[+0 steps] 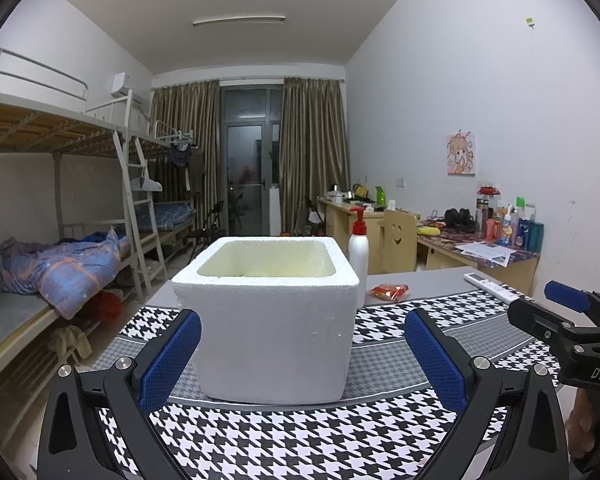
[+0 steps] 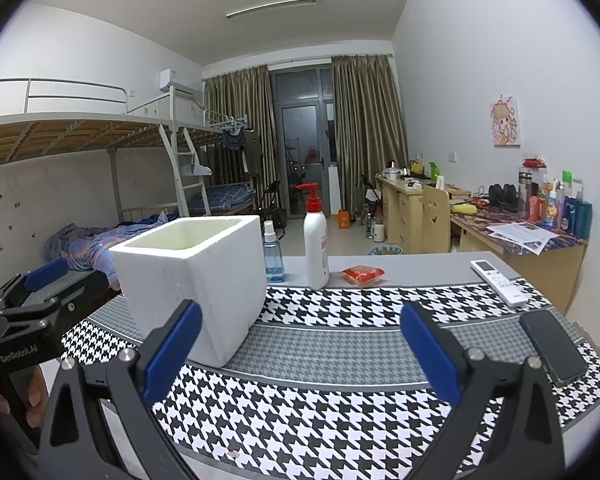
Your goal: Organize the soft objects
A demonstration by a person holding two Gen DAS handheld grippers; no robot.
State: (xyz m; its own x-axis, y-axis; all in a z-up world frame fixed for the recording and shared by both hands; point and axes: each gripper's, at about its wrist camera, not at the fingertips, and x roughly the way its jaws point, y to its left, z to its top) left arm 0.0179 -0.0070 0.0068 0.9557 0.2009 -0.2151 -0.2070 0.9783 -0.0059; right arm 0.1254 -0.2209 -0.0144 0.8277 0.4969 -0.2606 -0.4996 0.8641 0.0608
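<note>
A white foam box (image 1: 270, 316) (image 2: 192, 276) stands open-topped on the houndstooth table mat (image 1: 300, 440) (image 2: 320, 412); a little green shows inside it in the left wrist view. A small red soft packet (image 1: 389, 291) (image 2: 362, 274) lies behind the box to its right. My left gripper (image 1: 302, 356) is open just in front of the box, nothing between its blue pads. My right gripper (image 2: 300, 354) is open too, empty, right of the box. Each gripper shows at the edge of the other's view: the right gripper (image 1: 572, 312), the left gripper (image 2: 32, 292).
A white pump bottle (image 1: 358, 256) (image 2: 315, 240) and a blue spray bottle (image 2: 273, 254) stand behind the box. A white remote (image 1: 490, 286) (image 2: 499, 282) and a dark phone (image 2: 553, 346) lie at the mat's right. Bunk beds left, cluttered desks right.
</note>
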